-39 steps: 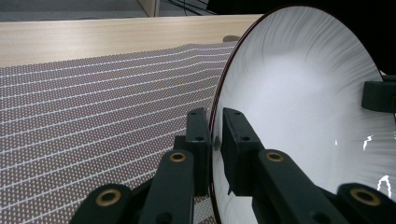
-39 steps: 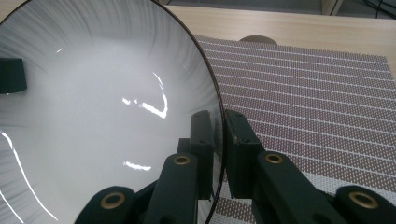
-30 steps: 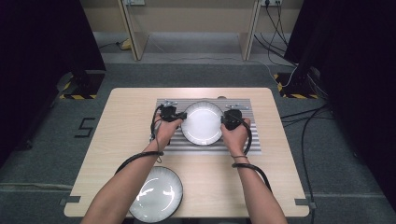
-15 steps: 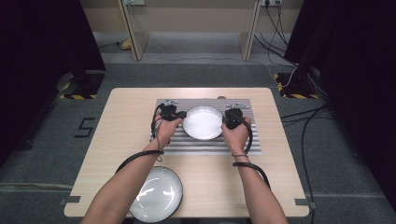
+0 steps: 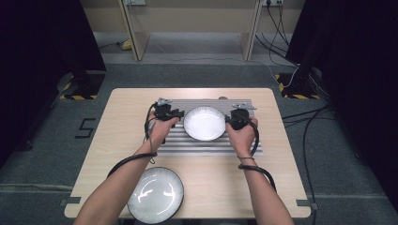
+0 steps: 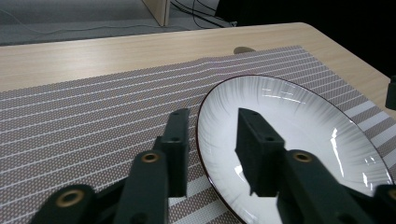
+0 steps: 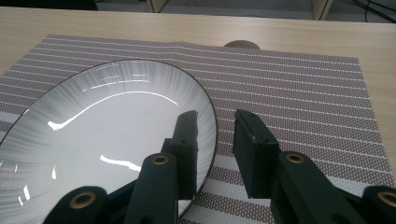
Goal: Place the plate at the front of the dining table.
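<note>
White plate set down on the striped mat.
Your left gripper and right gripper have just been opening; jaws straddle the rim, gripping nothing, so the placing looks done.

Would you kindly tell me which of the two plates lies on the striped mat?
The far plate, between the left gripper and right gripper, lies on the striped mat; the near plate sits on bare table.

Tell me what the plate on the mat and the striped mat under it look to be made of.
Plate: probably glazed ceramic; white, glossy, with sharp light reflections, fine radial ribbing and a thin dark rim.
Mat: seemingly woven plastic or vinyl; matte, with a dotted mesh weave in brown-grey and pale stripes, slightly rippled at its far edge.
</note>
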A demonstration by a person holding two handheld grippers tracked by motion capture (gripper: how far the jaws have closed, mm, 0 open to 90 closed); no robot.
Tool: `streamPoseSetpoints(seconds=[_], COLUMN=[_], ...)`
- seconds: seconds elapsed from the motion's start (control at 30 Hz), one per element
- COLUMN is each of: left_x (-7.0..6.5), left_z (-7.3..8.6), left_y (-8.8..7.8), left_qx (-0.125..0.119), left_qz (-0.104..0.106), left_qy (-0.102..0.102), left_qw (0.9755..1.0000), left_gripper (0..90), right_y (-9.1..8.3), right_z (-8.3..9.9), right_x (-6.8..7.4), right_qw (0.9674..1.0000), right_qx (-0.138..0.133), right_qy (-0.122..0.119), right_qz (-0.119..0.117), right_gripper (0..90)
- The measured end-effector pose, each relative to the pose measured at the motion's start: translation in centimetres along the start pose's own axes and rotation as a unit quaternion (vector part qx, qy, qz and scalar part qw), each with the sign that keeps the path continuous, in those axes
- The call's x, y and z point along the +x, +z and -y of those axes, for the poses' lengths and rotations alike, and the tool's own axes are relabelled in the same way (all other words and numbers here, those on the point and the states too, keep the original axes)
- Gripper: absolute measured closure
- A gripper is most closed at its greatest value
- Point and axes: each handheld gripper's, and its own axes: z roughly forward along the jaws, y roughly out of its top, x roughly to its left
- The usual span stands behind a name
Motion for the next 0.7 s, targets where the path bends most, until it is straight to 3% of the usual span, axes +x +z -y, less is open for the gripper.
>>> streamPoseSetpoints(seconds=[0.1, 0.3, 0.53, 0.7], left_x=[0.3, 0.4, 0.6, 0.7], left_z=[0.1, 0.7, 1.5, 1.6], left_y=[-0.7, -2.0, -3.4, -4.8], left_qx=[-0.002, 0.006, 0.012, -0.002], left_qz=[-0.006, 0.02, 0.028, 0.033], left_qy=[0.006, -0.011, -0.008, 0.0], left_qw=[1.0, 0.9997, 0.9995, 0.9995], left_gripper=[57.7, 49.7, 46.6, 46.5], right_y=[-0.5, -1.8, -2.8, -3.5], right_z=[0.1, 0.4, 1.1, 1.8], right_x=[-0.1, -0.3, -0.9, -1.4], right_qw=[1.0, 0.9998, 0.9997, 0.9993], right_qx=[0.0, 0.002, 0.006, 0.01], right_qy=[0.007, 0.018, 0.023, 0.032], right_qz=[0.0, -0.006, -0.01, -0.014], right_gripper=[64.5, 60.9, 57.5, 56.2])
